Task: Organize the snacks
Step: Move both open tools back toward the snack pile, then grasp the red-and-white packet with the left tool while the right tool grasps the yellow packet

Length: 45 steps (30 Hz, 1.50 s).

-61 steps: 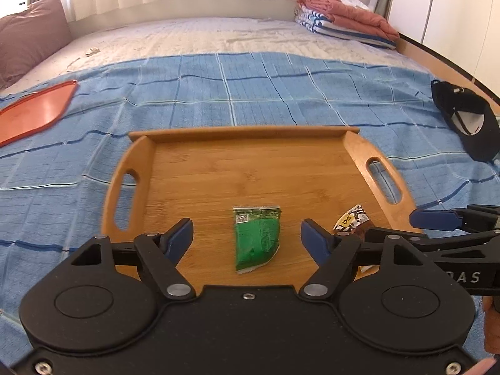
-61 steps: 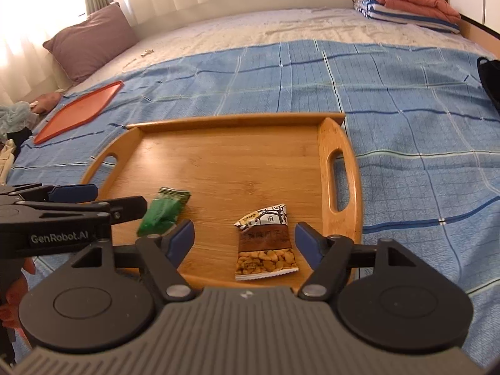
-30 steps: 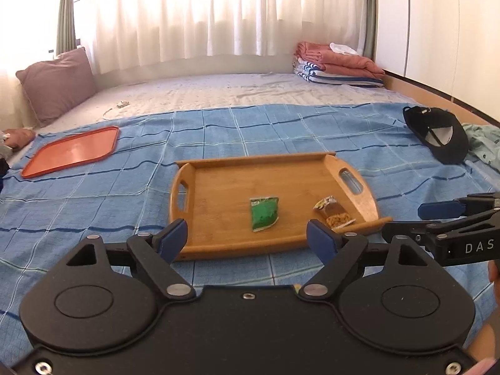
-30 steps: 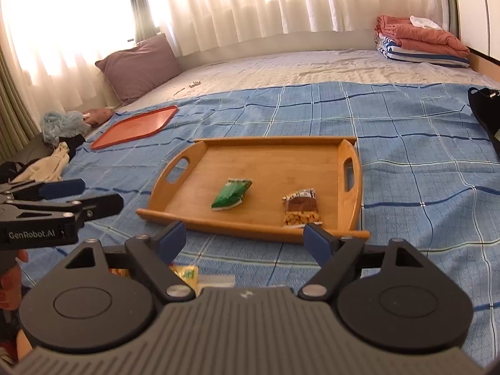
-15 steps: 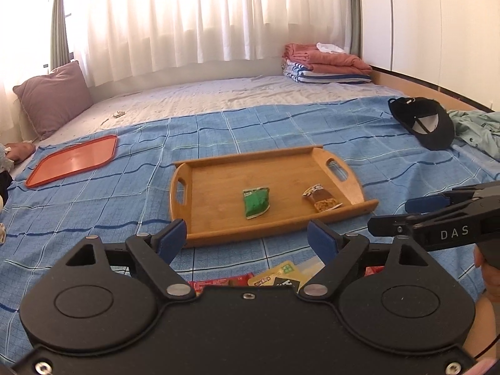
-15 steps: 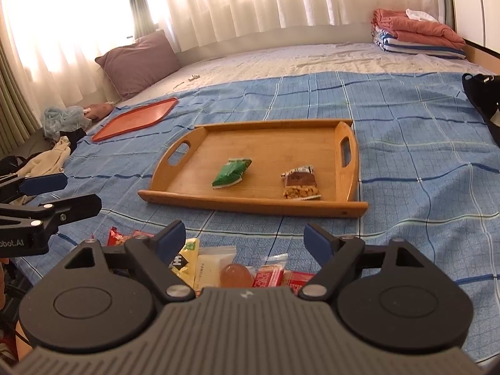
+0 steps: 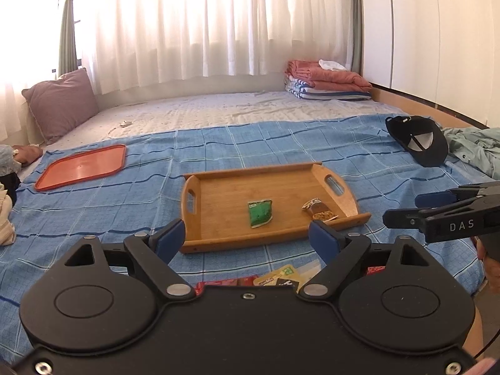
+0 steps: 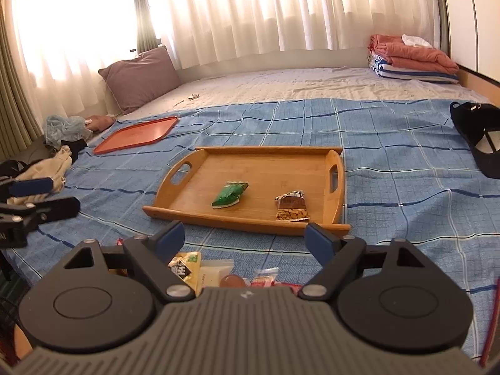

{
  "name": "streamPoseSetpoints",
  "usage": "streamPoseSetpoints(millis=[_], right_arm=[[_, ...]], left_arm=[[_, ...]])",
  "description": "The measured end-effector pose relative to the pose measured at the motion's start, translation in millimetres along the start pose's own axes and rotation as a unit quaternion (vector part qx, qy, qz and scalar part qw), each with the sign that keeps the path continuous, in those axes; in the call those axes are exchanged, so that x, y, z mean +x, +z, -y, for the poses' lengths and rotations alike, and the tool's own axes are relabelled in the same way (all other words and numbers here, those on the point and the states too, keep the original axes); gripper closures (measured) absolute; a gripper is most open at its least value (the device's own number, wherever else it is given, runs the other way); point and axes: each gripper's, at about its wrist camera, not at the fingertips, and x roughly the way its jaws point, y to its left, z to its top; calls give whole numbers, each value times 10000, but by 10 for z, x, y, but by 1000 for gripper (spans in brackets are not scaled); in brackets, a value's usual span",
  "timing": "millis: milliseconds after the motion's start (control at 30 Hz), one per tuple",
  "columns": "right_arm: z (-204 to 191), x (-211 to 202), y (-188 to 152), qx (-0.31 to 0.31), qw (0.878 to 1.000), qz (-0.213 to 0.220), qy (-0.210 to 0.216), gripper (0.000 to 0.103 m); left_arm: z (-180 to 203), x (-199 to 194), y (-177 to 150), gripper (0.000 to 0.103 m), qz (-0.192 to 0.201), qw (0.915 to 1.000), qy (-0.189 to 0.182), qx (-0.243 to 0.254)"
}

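Note:
A wooden tray (image 7: 225,206) (image 8: 265,168) lies on the blue checked blanket. On it rest a green snack packet (image 7: 259,213) (image 8: 230,194) and a peanut packet (image 7: 320,213) (image 8: 292,206). Several loose snack packets (image 7: 281,273) (image 8: 200,268) lie on the blanket just in front of the tray, partly hidden by the gripper bodies. My left gripper (image 7: 246,240) hovers short of the tray's near rim with its jaws opening and nothing between them. My right gripper (image 8: 245,240) stands open and empty, also short of the tray.
A red tray (image 7: 81,167) lies far left on the blanket. A black cap (image 7: 418,140) and a teal garment (image 7: 475,143) lie at the right. Folded blankets (image 7: 325,82) and a purple pillow (image 7: 62,100) sit at the back. Clothes (image 8: 47,162) are piled at the left edge.
Both grippers have drawn back and up from the tray, which now looks smaller. The loose packets on the near blanket have come into view. Both packets on the tray stay put.

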Motion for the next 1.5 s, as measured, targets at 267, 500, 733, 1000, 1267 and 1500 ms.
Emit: streamPoseSetpoints(millis=[267,500,733,1000,1267,1500], right_arm=[[-103,-38,-183,-255,9996,2,-101,13],[-239,47,-396,-389,9992,79,-95,13],[-419,207,-594,-586,9983,38,-11,13],[-607,373,-764,-815,9967,-25,35,14],[-773,521,-925,-1044,9944,-165,47,17],[-900,566,-1012,-1187,9927,-212,75,18]], left_arm=[[-97,-121,-303,16,-19,9998,181,11],[-157,-82,-615,15,-37,9995,302,15],[-180,86,-929,15,-136,9991,387,131],[-275,359,-1167,15,-310,9985,432,91],[-385,594,-1260,23,-462,9982,369,-86],[-422,770,-1296,32,-579,9975,343,-224]])
